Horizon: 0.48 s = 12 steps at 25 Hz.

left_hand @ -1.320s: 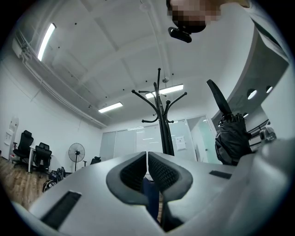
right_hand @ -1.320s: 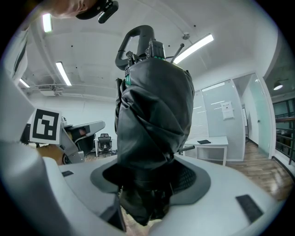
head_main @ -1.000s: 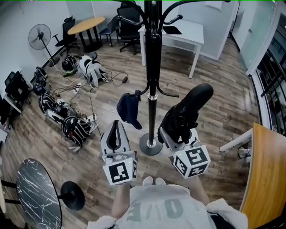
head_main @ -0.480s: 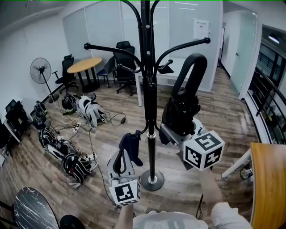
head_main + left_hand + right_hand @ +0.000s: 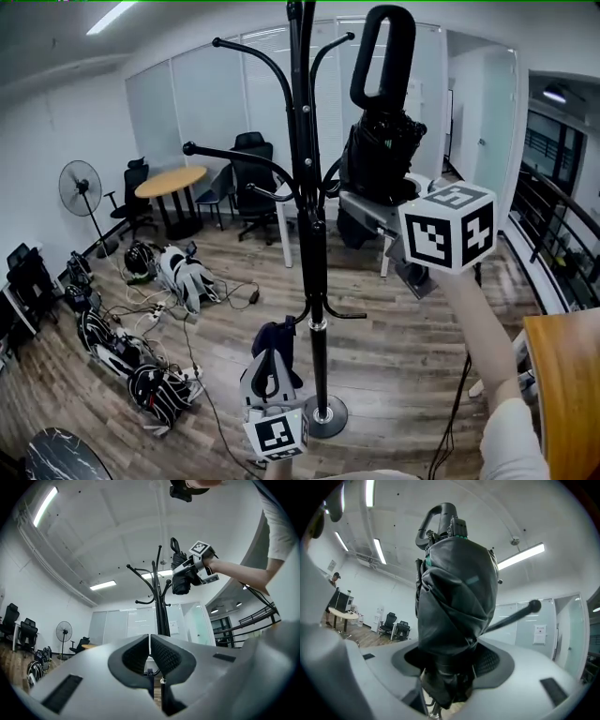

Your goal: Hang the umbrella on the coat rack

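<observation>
A folded black umbrella (image 5: 380,150) with a loop handle (image 5: 383,52) is held upright, high in the air, by my right gripper (image 5: 380,211), which is shut on its lower body. It hangs just right of the black coat rack (image 5: 309,187), level with the upper hooks (image 5: 337,42). In the right gripper view the umbrella (image 5: 454,602) fills the middle, and a rack arm with a ball tip (image 5: 534,605) shows behind it. My left gripper (image 5: 270,370) stays low near the rack's pole, shut with nothing in it. The left gripper view shows the rack (image 5: 161,597) and the raised umbrella (image 5: 180,576).
A dark cap (image 5: 278,339) hangs on a low hook of the rack. Bags and cables (image 5: 155,375) lie on the wooden floor at the left. A fan (image 5: 80,183), a round table (image 5: 169,180), chairs and a white desk stand behind. A wooden tabletop (image 5: 567,394) is at the right edge.
My right gripper has lifted the umbrella from waist height beside the pole up to the level of the top hooks. The left gripper has stayed low.
</observation>
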Motion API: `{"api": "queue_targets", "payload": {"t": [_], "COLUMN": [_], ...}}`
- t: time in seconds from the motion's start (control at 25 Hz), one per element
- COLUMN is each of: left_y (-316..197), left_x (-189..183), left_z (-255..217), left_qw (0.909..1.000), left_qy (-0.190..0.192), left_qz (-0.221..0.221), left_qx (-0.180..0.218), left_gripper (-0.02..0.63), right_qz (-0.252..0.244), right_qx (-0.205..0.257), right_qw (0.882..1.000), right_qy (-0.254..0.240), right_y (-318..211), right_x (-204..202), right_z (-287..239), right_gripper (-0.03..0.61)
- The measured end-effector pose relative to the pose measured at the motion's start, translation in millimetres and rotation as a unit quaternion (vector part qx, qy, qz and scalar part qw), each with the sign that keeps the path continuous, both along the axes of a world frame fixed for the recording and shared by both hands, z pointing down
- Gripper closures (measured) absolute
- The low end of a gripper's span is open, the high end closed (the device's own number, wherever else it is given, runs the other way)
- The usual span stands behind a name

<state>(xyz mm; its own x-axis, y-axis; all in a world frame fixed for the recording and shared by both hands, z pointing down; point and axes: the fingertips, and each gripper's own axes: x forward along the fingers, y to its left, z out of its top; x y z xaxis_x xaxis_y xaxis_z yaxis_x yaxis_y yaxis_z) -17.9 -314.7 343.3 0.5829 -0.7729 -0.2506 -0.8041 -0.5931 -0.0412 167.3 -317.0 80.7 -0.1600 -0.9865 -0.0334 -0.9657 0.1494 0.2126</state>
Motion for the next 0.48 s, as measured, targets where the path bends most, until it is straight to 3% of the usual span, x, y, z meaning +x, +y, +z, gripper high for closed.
{"api": "queue_targets", "payload": {"t": [0.28,0.48], "left_y": [-2.6,-2.5], "left_x": [-13.8,-21.0], "left_z": [-3.4,1.0], "left_qw": [0.9999,0.9997], "left_qy": [0.002,0.007], "left_qz": [-0.014,-0.02], "left_qx": [-0.004,-0.009], "left_gripper": [0.581,0.58], "right_qz": [0.019,0.014], "right_qx": [-0.013,-0.042], "right_qw": [0.998,0.997], "right_qy": [0.064,0.06], "right_y": [-9.7,-19.5], "right_x": [-0.1,-1.5], "right_z": [-69.4,-85.5], "right_gripper": [0.293,0.293]}}
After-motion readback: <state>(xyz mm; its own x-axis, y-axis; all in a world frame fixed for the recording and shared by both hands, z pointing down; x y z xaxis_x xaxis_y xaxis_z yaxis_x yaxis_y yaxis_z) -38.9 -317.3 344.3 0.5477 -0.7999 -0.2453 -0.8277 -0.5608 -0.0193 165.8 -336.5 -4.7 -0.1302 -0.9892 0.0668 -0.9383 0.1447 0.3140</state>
